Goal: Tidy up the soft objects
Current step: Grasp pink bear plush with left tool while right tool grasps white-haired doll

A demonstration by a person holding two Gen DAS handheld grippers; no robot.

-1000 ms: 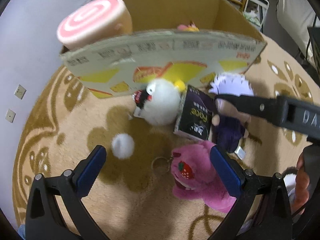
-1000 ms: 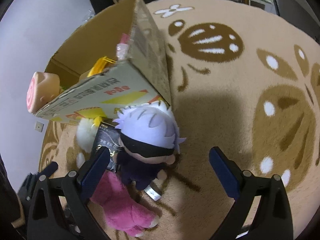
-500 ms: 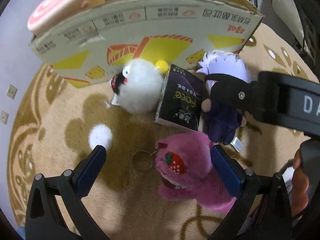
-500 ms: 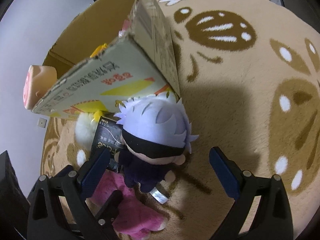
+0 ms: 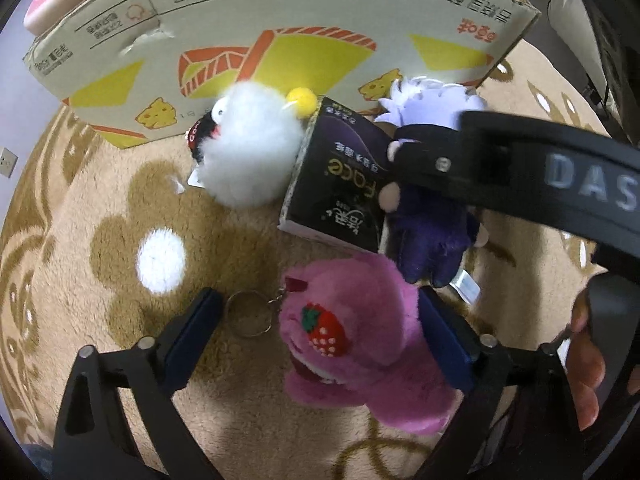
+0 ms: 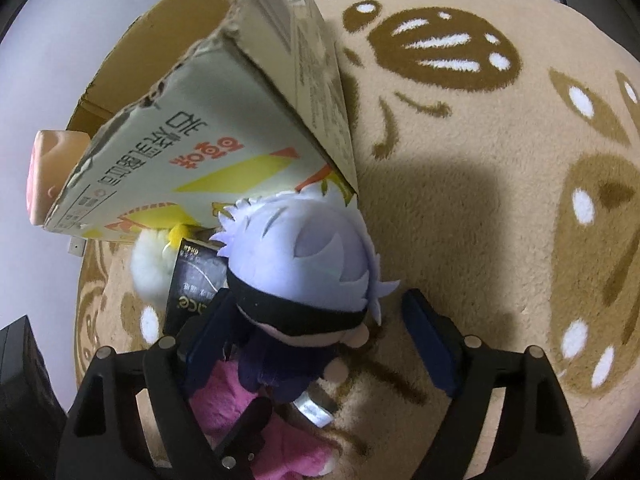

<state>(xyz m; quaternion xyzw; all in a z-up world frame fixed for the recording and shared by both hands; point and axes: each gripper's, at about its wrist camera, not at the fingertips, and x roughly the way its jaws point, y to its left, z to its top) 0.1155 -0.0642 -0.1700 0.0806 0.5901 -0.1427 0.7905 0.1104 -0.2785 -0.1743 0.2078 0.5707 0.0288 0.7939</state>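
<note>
At lower centre of the left wrist view, the left gripper [image 5: 320, 332] bracketed the fuzzy pink plush [image 5: 352, 344] on the shaggy carpet [image 5: 100, 208], jaws just closing, right pad brushing fur. The right gripper [image 6: 320, 344] likewise closed around the white-haired doll [image 6: 300, 272], not yet pinching, below the cardboard box [image 6: 208, 152].

A home room: patterned plush carpet [image 6: 500, 208], wall socket [image 5: 7, 162], plush toys [image 5: 352, 344] beside a cardboard box [image 5: 280, 32].

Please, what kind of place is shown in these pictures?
Probably a room in a home: a soft patterned carpet covers the floor, plush toys such as the pink one lie on it, and a cardboard box stands beside them.
</note>
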